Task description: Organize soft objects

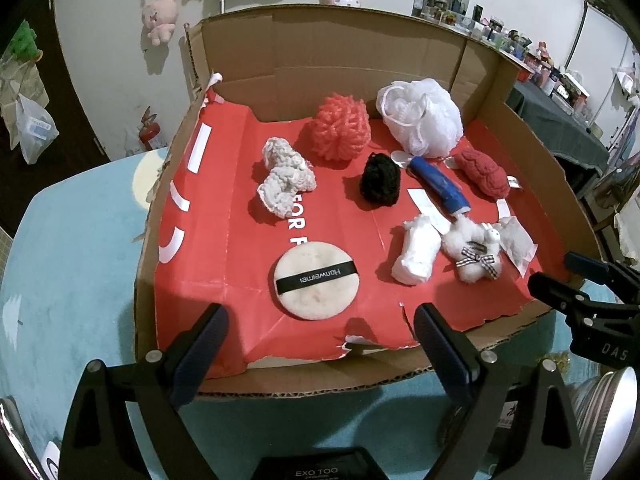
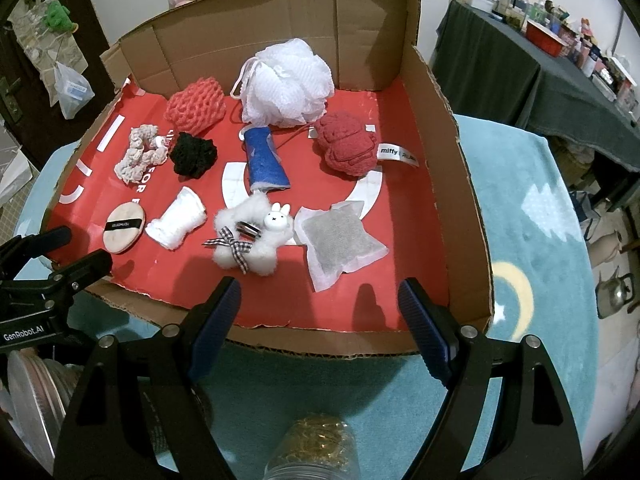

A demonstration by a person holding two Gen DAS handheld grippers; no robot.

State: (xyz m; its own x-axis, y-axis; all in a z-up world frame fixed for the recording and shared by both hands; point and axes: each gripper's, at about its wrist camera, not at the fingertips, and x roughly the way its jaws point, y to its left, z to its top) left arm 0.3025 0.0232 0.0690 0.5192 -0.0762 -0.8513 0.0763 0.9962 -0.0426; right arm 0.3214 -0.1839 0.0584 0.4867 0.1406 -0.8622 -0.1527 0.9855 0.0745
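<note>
A shallow cardboard box (image 1: 320,52) (image 2: 460,200) lined with red paper holds several soft items. Among them are a round powder puff (image 1: 316,280) (image 2: 122,228), a rolled white cloth (image 1: 416,254) (image 2: 178,220), a fluffy white bunny toy (image 1: 474,248) (image 2: 252,240) and a grey sachet (image 1: 516,240) (image 2: 340,244). Farther back lie a black scrunchie (image 1: 380,180) (image 2: 194,156), a blue tube (image 1: 438,184) (image 2: 266,160) and a white loofah (image 1: 420,120) (image 2: 288,84). My left gripper (image 1: 322,312) (image 2: 60,256) hovers open at the box's near edge, just short of the puff. My right gripper (image 2: 319,286) (image 1: 580,280) is open and empty before the sachet.
A pale scrunchie (image 1: 284,182), a coral yarn ball (image 1: 340,126) and a red plush (image 2: 348,144) also lie in the box. The box sits on a teal cloth (image 2: 540,220). A metal tin (image 1: 608,412) and a jar of gold bits (image 2: 316,448) stand close below the grippers.
</note>
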